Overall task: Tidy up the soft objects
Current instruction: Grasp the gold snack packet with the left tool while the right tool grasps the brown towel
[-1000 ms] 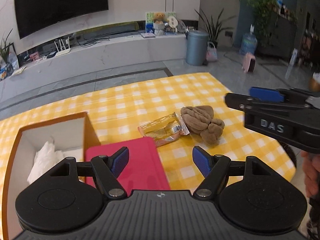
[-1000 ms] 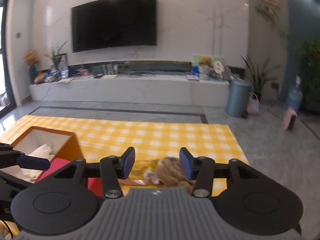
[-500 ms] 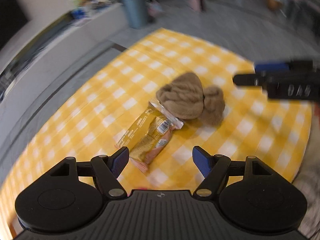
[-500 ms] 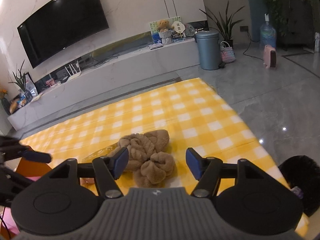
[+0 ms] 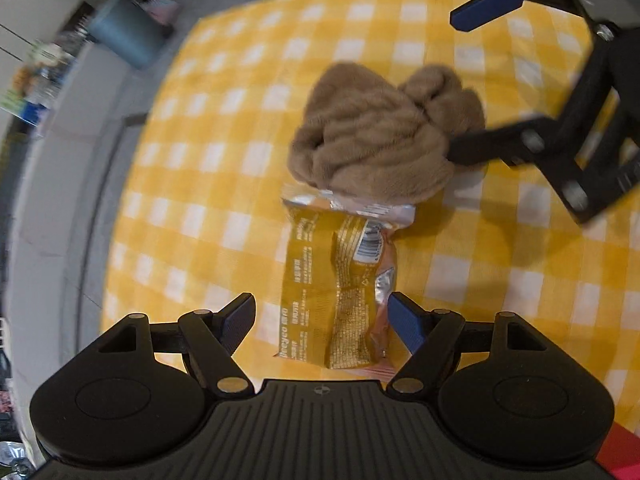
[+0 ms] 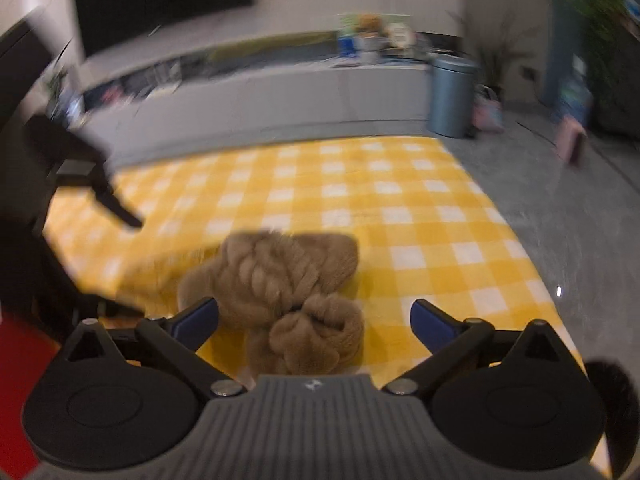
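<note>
A crumpled brown plush cloth [image 5: 376, 140] lies on the yellow checked tablecloth [image 5: 224, 152]. A gold snack packet [image 5: 336, 280] lies next to it, one end tucked under the cloth. My left gripper [image 5: 322, 322] is open, its fingers on either side of the packet's near end. My right gripper [image 6: 314, 318] is open just above the cloth [image 6: 288, 284], with the cloth between its fingers. The right gripper also shows in the left wrist view [image 5: 472, 80], reaching in from the right, one finger touching the cloth.
A red pad edge [image 6: 16, 380] lies at the left in the right wrist view. The table's right edge [image 6: 520, 240] drops to a grey floor. A blue-grey bin [image 6: 450, 96] and a long TV bench [image 6: 280, 96] stand beyond the table.
Both grippers have dropped toward the table. The left one has closed in over the snack packet. The right one has come down onto the brown cloth. Both stay open.
</note>
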`<action>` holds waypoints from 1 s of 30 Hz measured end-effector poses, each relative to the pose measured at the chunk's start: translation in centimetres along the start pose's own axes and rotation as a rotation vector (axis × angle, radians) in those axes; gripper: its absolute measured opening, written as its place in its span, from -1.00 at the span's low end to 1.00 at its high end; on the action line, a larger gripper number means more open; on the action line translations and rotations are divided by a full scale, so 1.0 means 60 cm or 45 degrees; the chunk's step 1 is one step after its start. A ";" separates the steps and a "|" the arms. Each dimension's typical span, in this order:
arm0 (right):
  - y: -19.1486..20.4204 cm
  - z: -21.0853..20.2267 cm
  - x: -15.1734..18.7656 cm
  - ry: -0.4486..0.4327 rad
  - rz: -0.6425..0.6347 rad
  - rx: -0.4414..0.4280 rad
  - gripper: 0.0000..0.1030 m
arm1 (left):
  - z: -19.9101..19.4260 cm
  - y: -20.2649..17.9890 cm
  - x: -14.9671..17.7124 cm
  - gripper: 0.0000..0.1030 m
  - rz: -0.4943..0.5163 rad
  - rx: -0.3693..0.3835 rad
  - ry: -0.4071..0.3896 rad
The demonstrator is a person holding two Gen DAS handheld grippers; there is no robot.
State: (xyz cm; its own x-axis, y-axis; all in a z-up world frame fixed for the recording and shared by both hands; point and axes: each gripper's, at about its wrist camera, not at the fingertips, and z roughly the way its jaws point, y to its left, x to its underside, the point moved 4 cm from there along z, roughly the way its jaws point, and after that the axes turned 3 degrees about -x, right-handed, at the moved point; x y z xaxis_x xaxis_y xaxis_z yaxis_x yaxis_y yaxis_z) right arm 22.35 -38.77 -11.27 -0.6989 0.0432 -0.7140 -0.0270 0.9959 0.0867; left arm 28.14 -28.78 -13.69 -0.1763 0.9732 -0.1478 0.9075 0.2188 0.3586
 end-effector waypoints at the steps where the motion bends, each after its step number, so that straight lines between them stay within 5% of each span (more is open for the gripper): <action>1: 0.004 0.005 0.005 0.007 -0.046 -0.003 0.94 | 0.012 0.002 -0.001 0.72 0.013 0.001 0.024; 3: 0.011 0.013 0.009 -0.025 -0.122 -0.018 0.94 | 0.037 0.011 -0.001 0.79 0.022 -0.036 0.078; 12: 0.016 0.056 0.011 0.009 -0.220 -0.053 0.94 | 0.082 0.038 -0.017 0.98 -0.083 0.282 0.117; 16: 0.006 0.050 0.010 0.018 -0.183 -0.075 0.25 | 0.097 0.041 -0.022 1.00 -0.116 0.328 0.126; 19: -0.001 0.044 0.008 0.031 -0.137 -0.087 0.14 | 0.102 0.046 -0.022 1.00 -0.202 0.333 0.173; 22: -0.003 0.029 0.008 0.074 -0.132 -0.065 0.08 | 0.098 0.046 -0.026 0.61 -0.278 0.344 0.207; 26: -0.028 -0.002 0.016 0.096 -0.129 0.032 0.06 | 0.085 0.022 -0.037 0.37 -0.293 0.216 0.248; 30: -0.070 -0.029 0.036 0.110 -0.020 0.063 0.06 | 0.075 0.006 -0.055 0.24 -0.449 0.105 0.268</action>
State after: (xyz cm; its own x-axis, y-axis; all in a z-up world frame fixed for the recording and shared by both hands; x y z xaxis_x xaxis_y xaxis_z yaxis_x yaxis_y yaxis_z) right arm 19.71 -42.98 -11.99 -0.7575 0.0225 -0.6525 -0.0045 0.9992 0.0396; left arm 30.75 -32.23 -17.22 -0.5480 0.8348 -0.0532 0.8037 0.5430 0.2434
